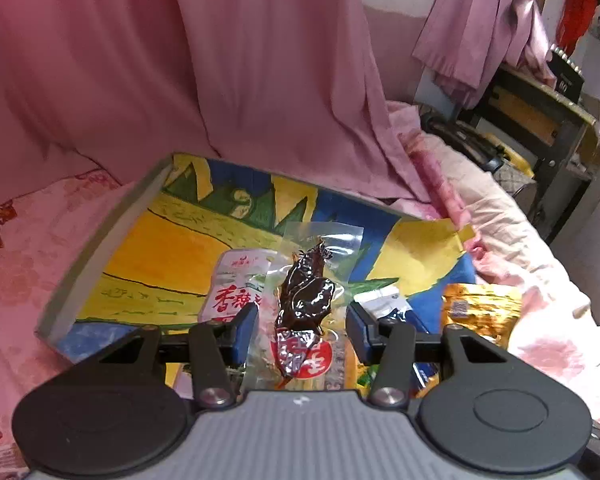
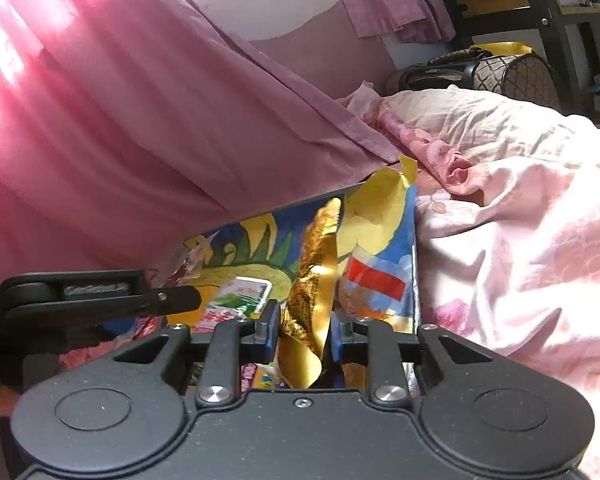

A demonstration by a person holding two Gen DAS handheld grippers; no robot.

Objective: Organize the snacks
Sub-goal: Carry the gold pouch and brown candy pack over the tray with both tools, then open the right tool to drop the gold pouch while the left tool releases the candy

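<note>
A clear packet with a dark brown snack (image 1: 306,294) stands up between the blue pads of my left gripper (image 1: 303,332), which is shut on it above a painted yellow-and-blue board (image 1: 160,248). Under it lie a red-and-white packet (image 1: 236,288) and, to the right, a blue-and-white packet (image 1: 384,304). My right gripper (image 2: 305,334) is shut on a crumpled gold foil packet (image 2: 314,264), also seen as the gold foil packet (image 1: 480,308) in the left wrist view. Beyond it on the board (image 2: 380,200) lie a packet with a red stripe (image 2: 374,282) and a green-and-white one (image 2: 246,296).
The board rests on pink floral bedding (image 2: 520,240). A pink curtain (image 1: 180,60) hangs close behind it. A dark shelf unit (image 1: 540,120) and a patterned bag (image 2: 512,72) stand past the bed's far end. The other tool's black body (image 2: 80,296) reaches in from the left.
</note>
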